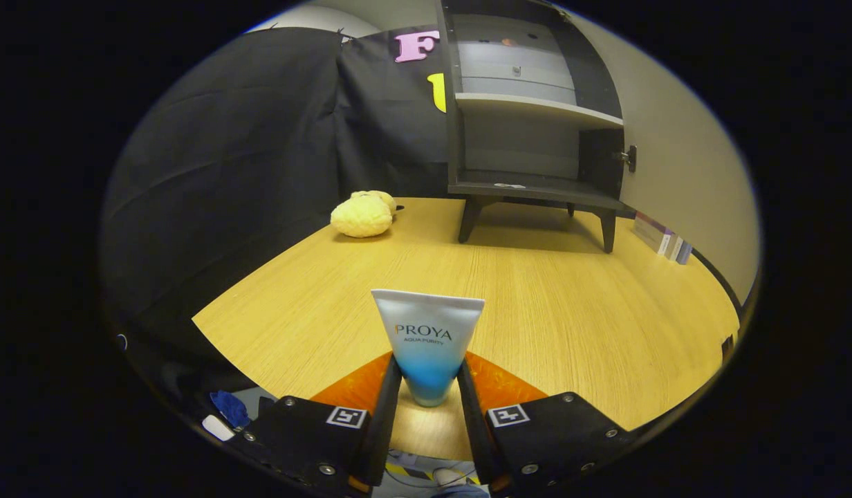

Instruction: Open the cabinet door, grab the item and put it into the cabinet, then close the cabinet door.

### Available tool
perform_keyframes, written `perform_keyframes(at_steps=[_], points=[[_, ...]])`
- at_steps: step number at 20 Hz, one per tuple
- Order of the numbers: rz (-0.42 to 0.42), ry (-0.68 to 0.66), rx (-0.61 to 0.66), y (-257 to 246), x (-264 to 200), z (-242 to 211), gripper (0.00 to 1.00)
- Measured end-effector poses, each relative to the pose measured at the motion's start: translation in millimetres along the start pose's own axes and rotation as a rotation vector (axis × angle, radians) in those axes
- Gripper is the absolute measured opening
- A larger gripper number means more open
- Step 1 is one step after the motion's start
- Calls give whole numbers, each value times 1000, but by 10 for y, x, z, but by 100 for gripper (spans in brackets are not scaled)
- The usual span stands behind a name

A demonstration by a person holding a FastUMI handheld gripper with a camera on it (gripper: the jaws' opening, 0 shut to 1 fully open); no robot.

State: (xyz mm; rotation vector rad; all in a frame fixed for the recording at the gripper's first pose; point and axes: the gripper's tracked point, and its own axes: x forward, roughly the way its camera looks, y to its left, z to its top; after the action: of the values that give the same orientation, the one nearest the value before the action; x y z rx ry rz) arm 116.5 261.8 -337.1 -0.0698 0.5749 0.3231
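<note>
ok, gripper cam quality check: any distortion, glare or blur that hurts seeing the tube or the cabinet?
Gripper view: strong fisheye bowing, so the table edge and the cabinet sides curve. The tube, gripped between the gripper fingers, is sharp and evenly lit. The cabinet interior is dim but its shelf is readable, with a soft shadow under its legs. No harsh glare or motion blur.
</note>
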Motion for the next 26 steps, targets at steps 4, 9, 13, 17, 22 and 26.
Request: perform_keyframes(at_steps=[4,9,13,17,22,26], points=[[-7,-26,-14,-80,-47,266,49],[-32,-60,-41,-255,-102,637,49],[-52,-97,-29,-427,-133,1022,49],[-59,-116,-25,-590,-151,1378,49],[-87,-166,-73,-824,-162,1856,49],[-107,-205,-83,-1036,-149,2318,49]])
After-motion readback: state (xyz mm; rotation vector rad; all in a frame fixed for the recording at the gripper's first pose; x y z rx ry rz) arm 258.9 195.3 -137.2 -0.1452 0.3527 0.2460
